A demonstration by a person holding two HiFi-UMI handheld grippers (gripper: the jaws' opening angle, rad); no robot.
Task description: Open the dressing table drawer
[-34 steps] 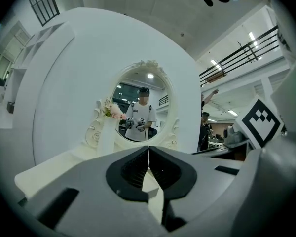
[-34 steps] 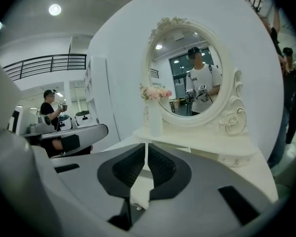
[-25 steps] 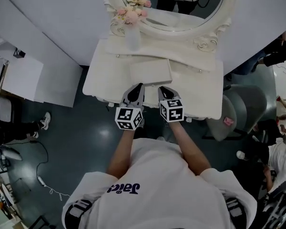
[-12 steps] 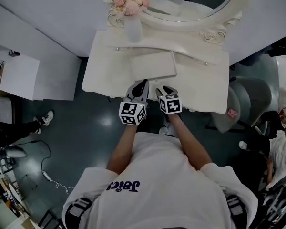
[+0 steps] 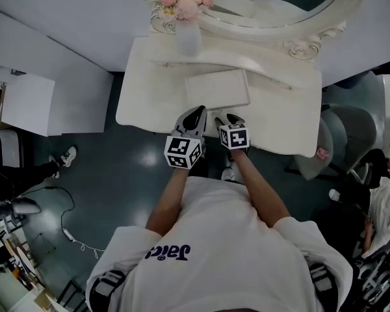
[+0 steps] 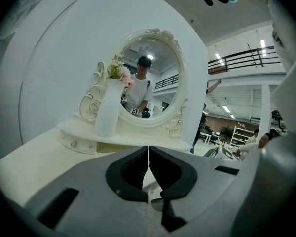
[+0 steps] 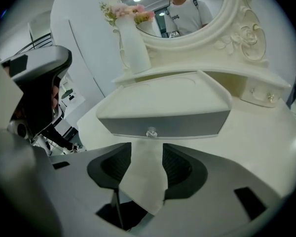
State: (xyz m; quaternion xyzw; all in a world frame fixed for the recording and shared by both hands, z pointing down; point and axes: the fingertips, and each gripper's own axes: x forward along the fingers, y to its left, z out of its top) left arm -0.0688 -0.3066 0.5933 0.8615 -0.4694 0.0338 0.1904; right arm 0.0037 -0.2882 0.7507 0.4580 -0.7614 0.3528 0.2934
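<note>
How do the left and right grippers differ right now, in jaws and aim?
The left gripper has its jaws together; the right gripper has just been opening its jaws, which stand apart with nothing between them. The right gripper faces the drawer knob; the left gripper faces the vase and mirror. Both are side by side at the dressing table.

wall (image 5: 71, 18): white | floor (image 5: 117, 174): dk teal, glossy | grey chair (image 5: 341, 138) | white cabinet (image 5: 26, 103)

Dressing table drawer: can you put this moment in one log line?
drawer knob: not gripped | right tool: jaws just opened, nothing between them, facing knob | left tool: shut, empty
</note>
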